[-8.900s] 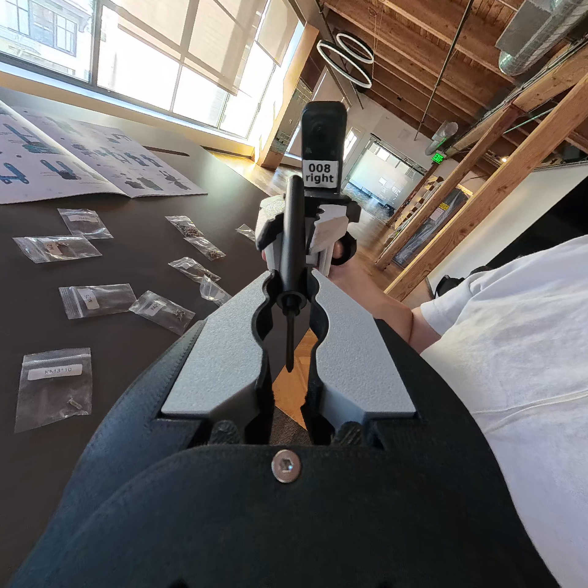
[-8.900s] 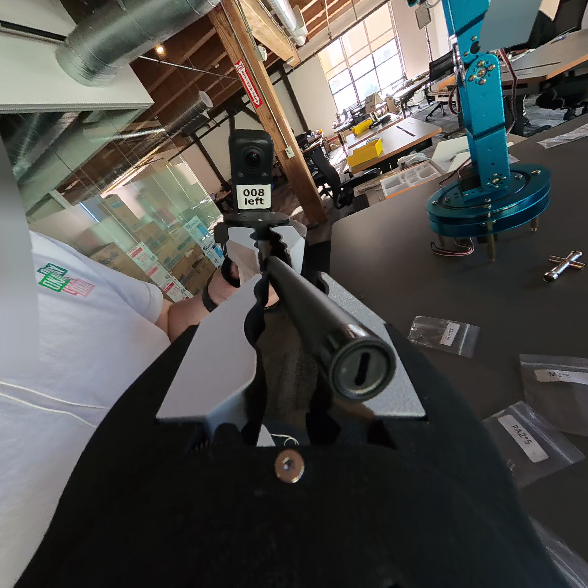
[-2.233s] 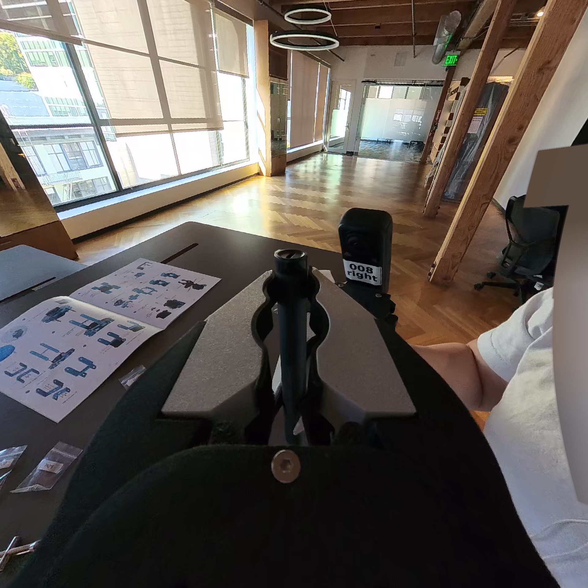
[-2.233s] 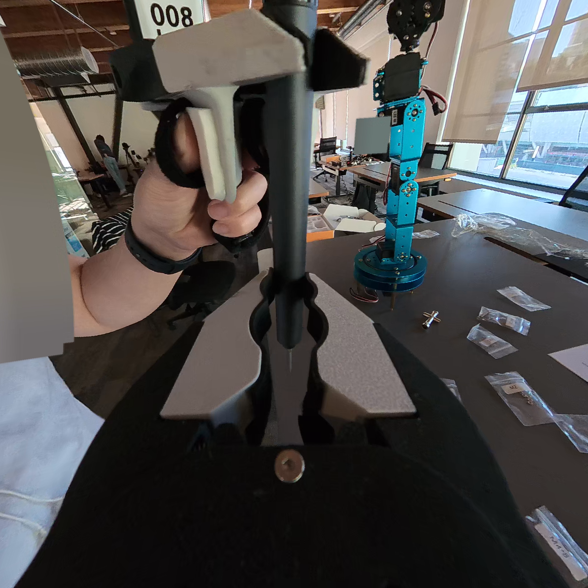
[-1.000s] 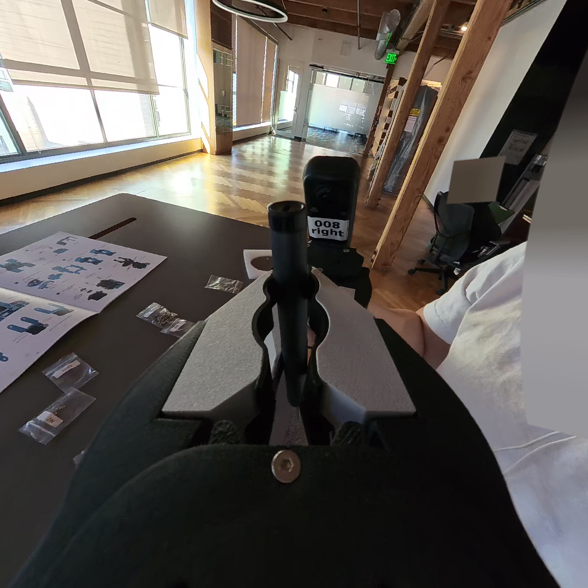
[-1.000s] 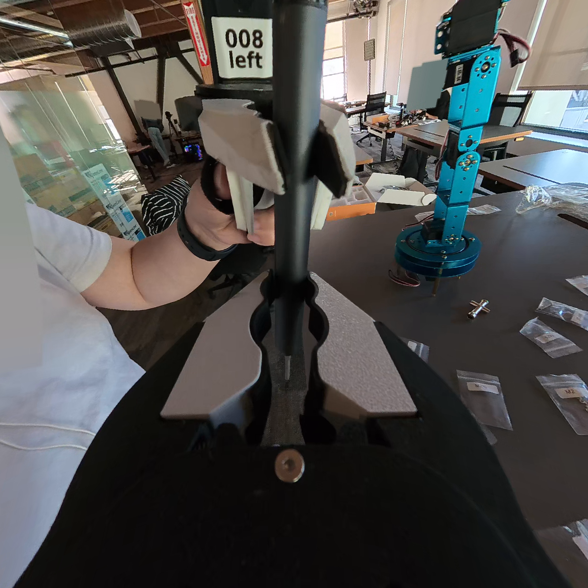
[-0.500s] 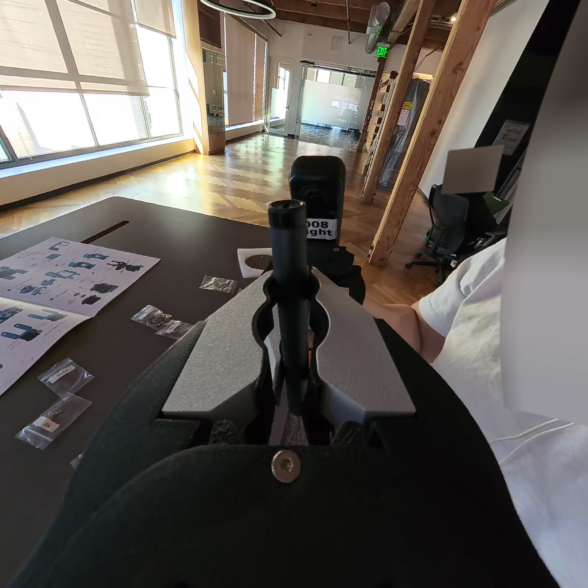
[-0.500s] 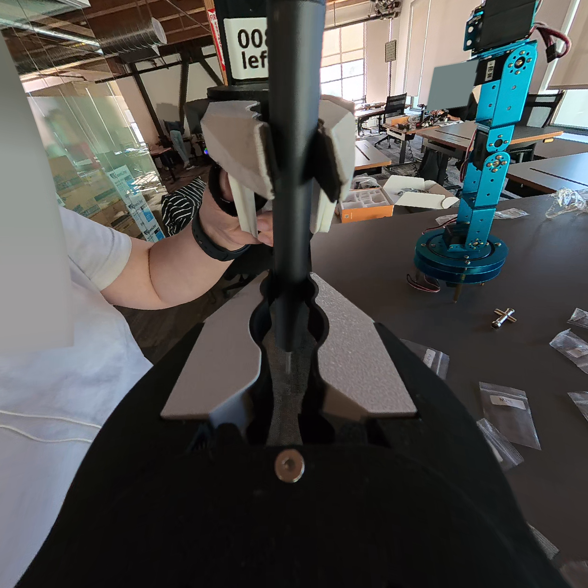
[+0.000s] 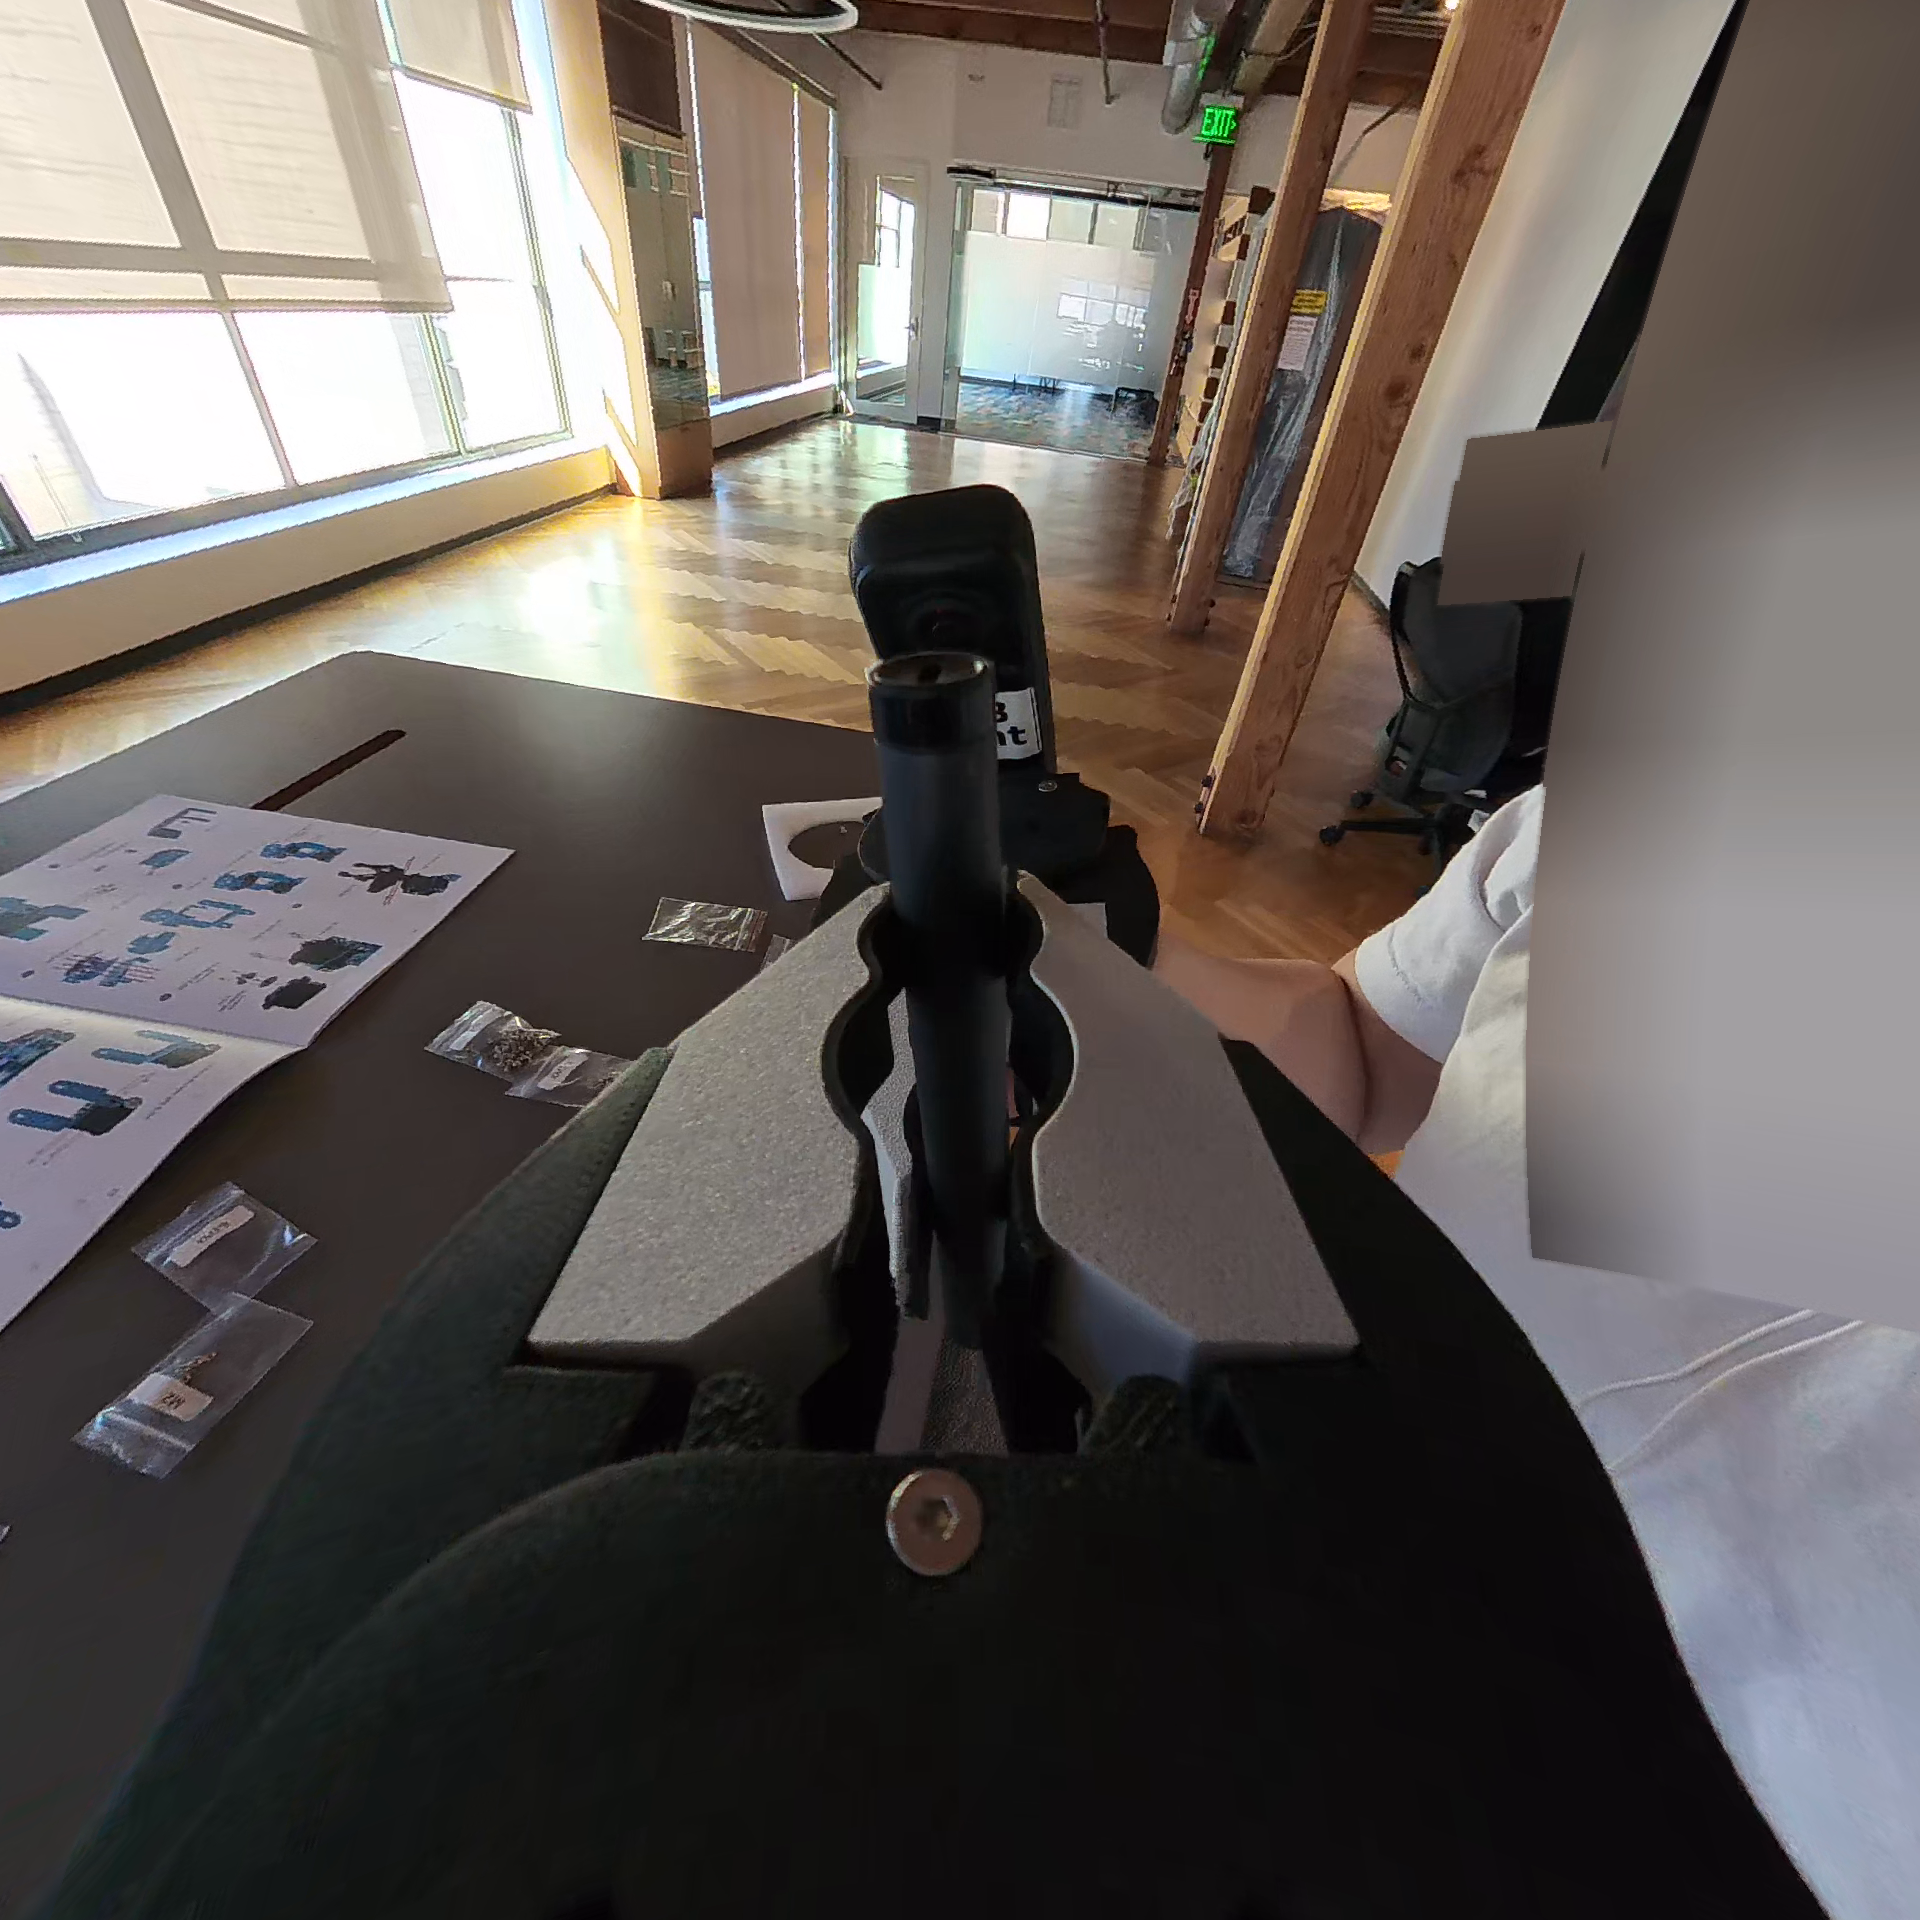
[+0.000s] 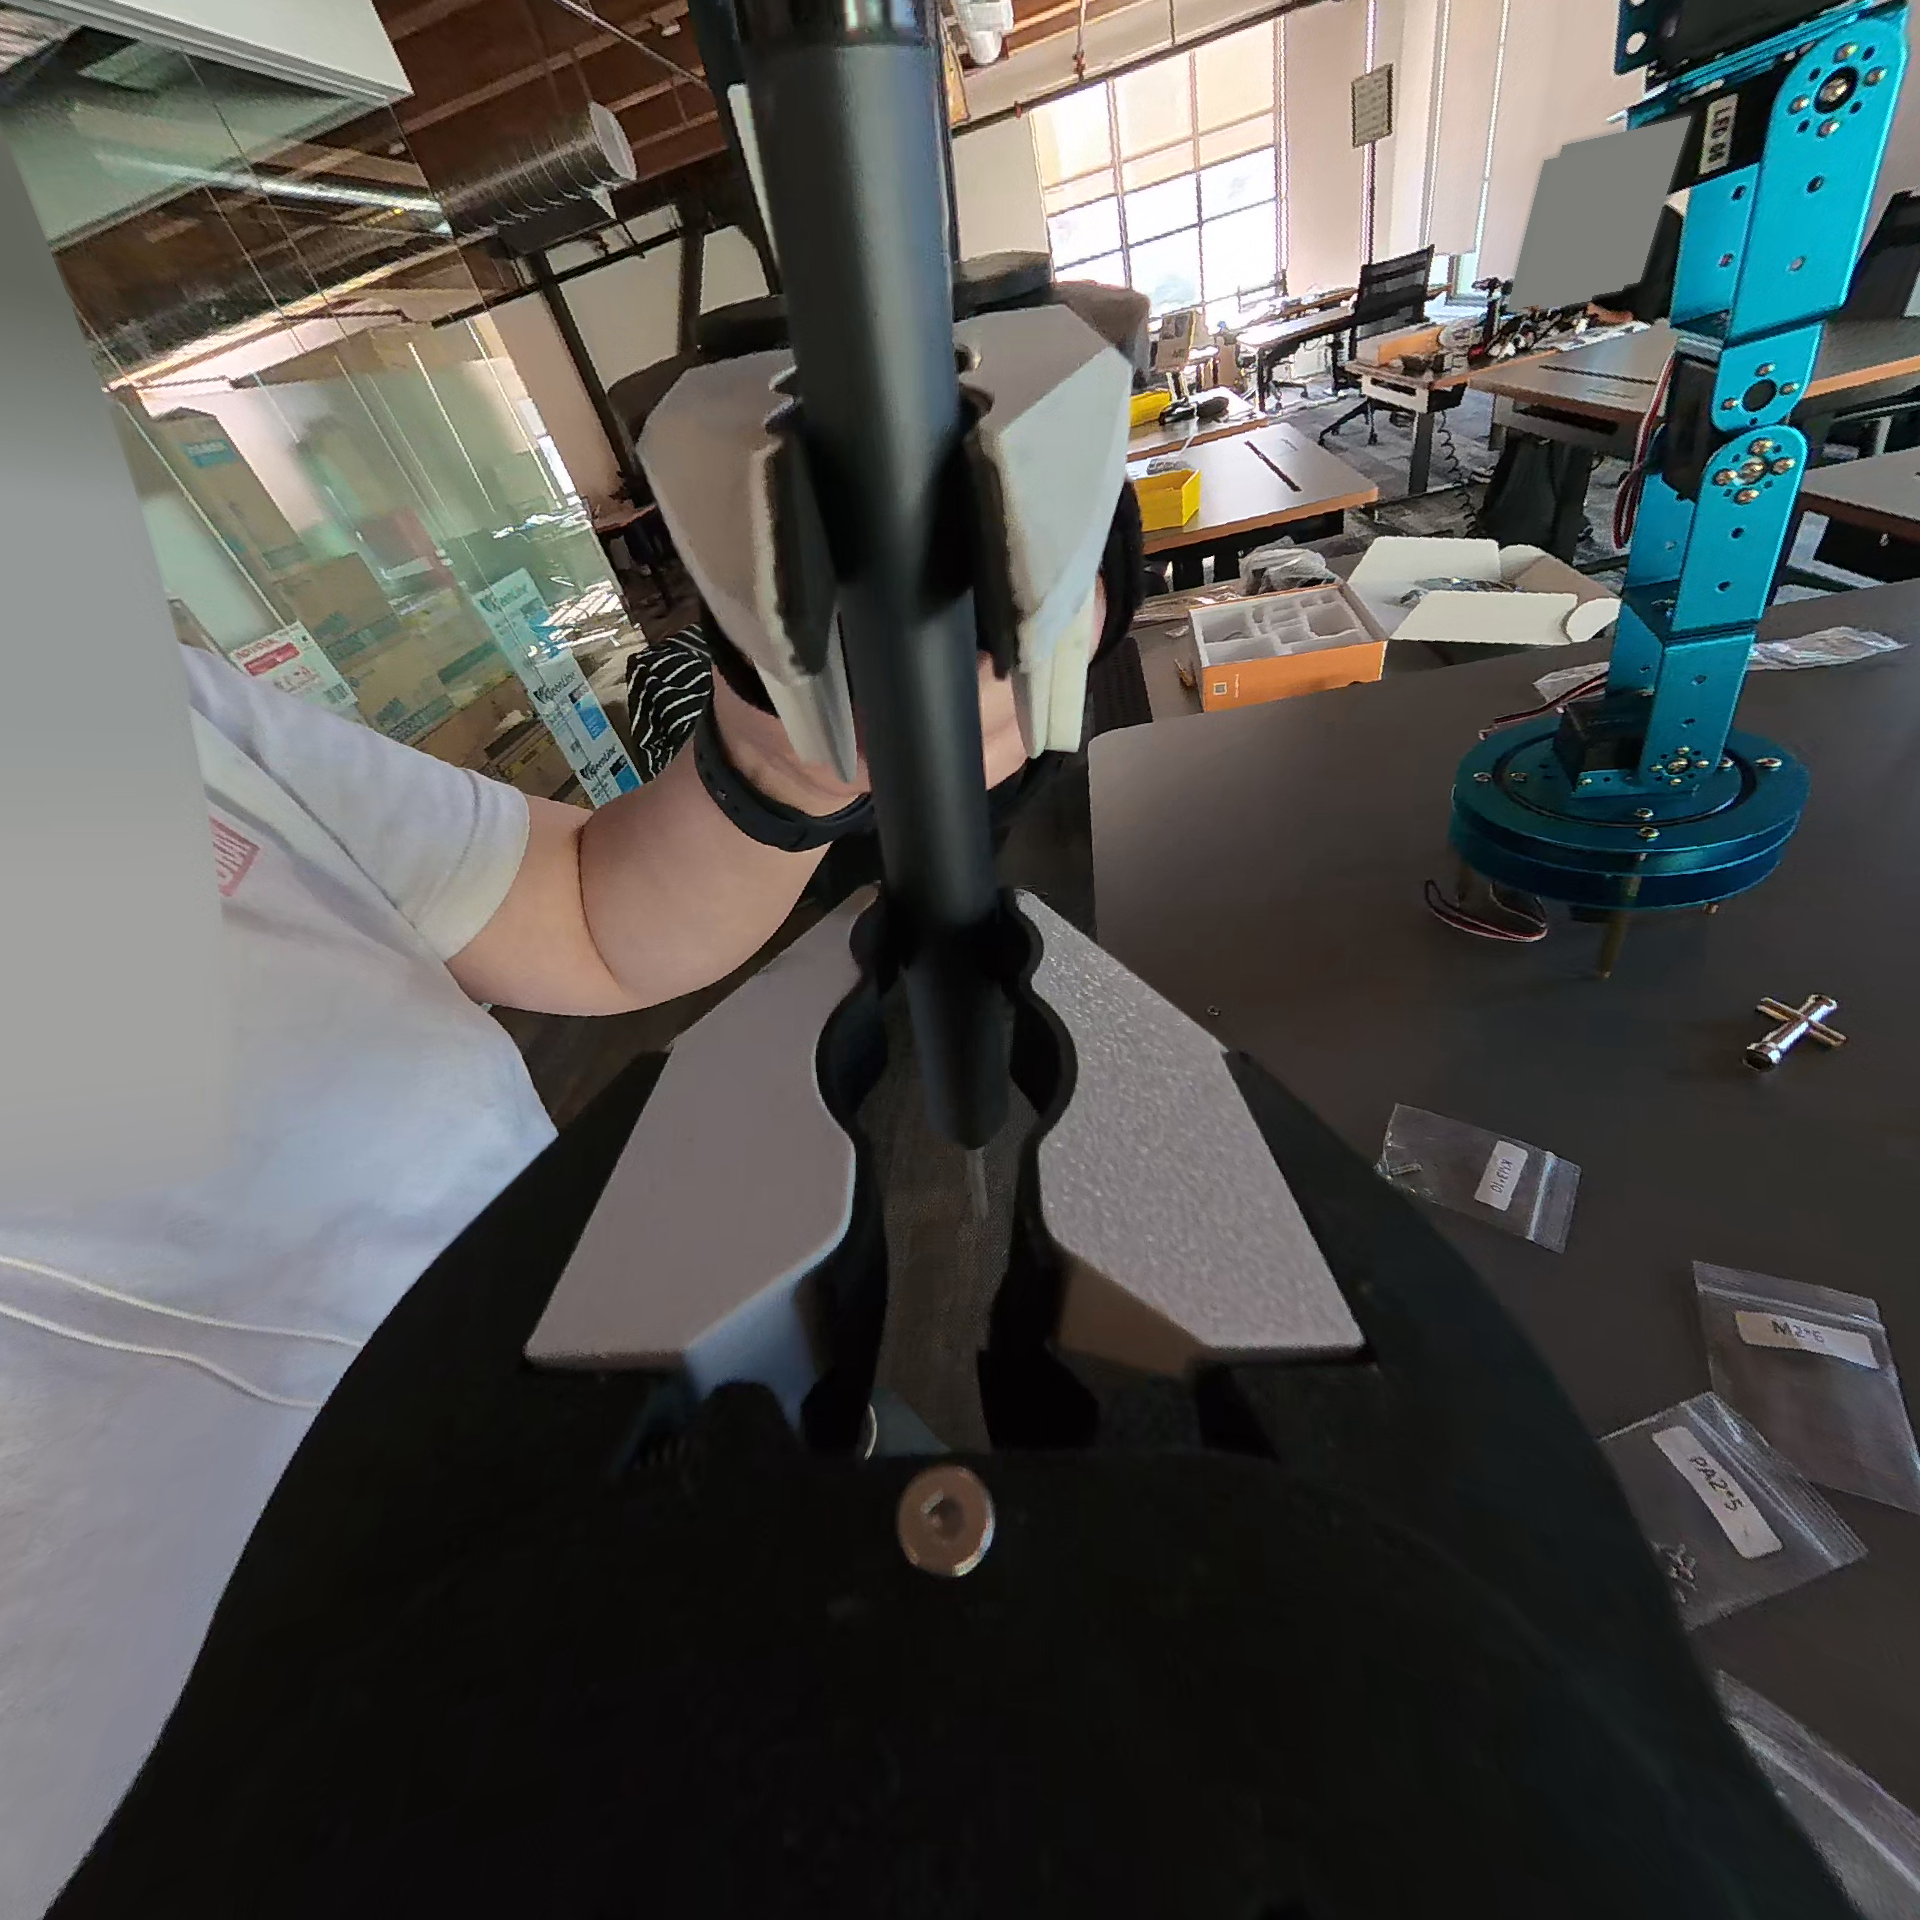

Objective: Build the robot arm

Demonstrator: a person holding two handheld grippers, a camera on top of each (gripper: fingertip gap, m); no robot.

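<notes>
So both your grippers are clamped on the same thing right now: a slim black screwdriver (image 10: 914, 623), held up in the air over the near edge of the desk (image 10: 1351, 883).

The left gripper (image 9: 951, 940) has its fingers (image 9: 727, 1164) closed tight around the barrel about midway, butt end poking up past them. The right gripper (image 10: 940, 940) is closed on it too, lower down near the tapered nose, with the thin metal bit sticking out between its fingers (image 10: 1174, 1164).

Handling-wise, I'd guess it's light and totally rigid, but the barrel looks smooth and round, so it could twist or slide in the grip. The middle of the barrel seems the safe place to hold it; I'd stay off that skinny bit, it looks like the one part that could bend or snap.

Looks-wise: dark matte body, shiny ring near the top, flat cap on the butt, narrowing to a cone at the tip.

Around you: a blue robot arm (image 10: 1704, 582) standing on the desk, a small metal cross wrench (image 10: 1792, 1029), little plastic bags (image 10: 1481, 1174) of hardware, and an open instruction sheet (image 9: 208, 956) on the far side.
</notes>
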